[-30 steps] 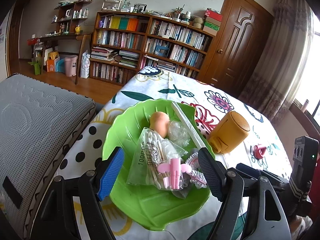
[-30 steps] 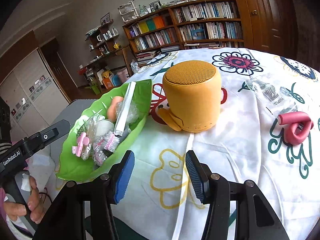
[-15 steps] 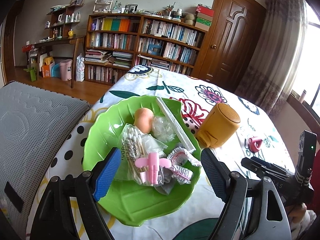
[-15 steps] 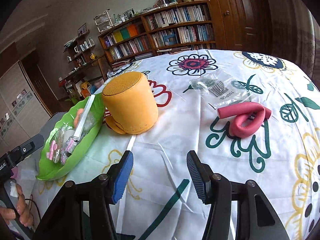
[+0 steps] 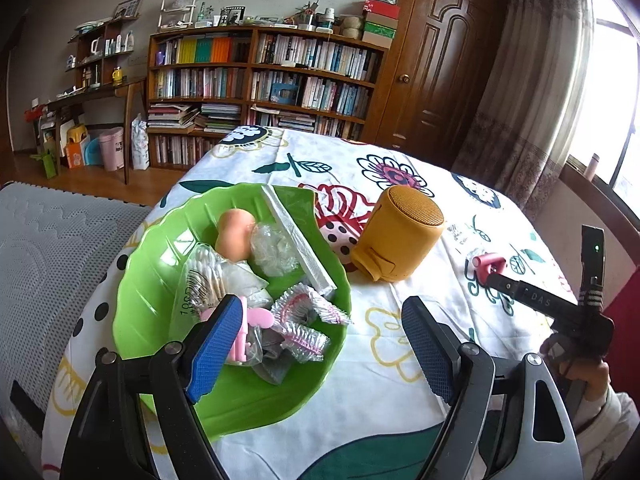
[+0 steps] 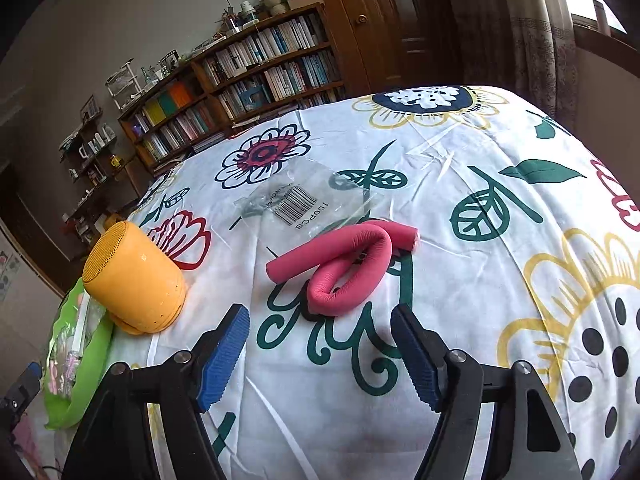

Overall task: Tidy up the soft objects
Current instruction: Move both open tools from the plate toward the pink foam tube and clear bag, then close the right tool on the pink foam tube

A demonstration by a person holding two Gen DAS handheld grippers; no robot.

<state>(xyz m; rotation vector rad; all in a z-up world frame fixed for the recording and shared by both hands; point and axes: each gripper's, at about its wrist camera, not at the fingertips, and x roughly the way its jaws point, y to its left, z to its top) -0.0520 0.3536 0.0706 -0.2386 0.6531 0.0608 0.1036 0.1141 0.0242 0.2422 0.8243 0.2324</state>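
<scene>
A green leaf-shaped plate [image 5: 152,280] on the flowered tablecloth holds an orange sponge egg [image 5: 234,232], a bag of cotton swabs [image 5: 200,284], a pink clip [image 5: 256,320], wrapped pink brushes [image 5: 304,316] and a white stick [image 5: 296,240]. My left gripper [image 5: 320,352] hovers open over the plate's near right edge, empty. A bent pink foam roller [image 6: 344,264] lies on the cloth just beyond my right gripper [image 6: 320,354], which is open and empty. Behind the roller lies a clear barcode bag [image 6: 304,200].
A yellow cylindrical speaker [image 5: 400,236] [image 6: 134,276] stands between the plate and the roller. A grey padded cushion [image 5: 52,264] lies left of the table. A bookshelf [image 5: 260,84] and a wooden door [image 5: 440,64] stand behind. A hand [image 5: 576,364] holds the right gripper's handle.
My right gripper swung right, away from the plate and speaker, and now faces the pink foam roller close up. My left gripper drew back and shifted right over the plate's edge.
</scene>
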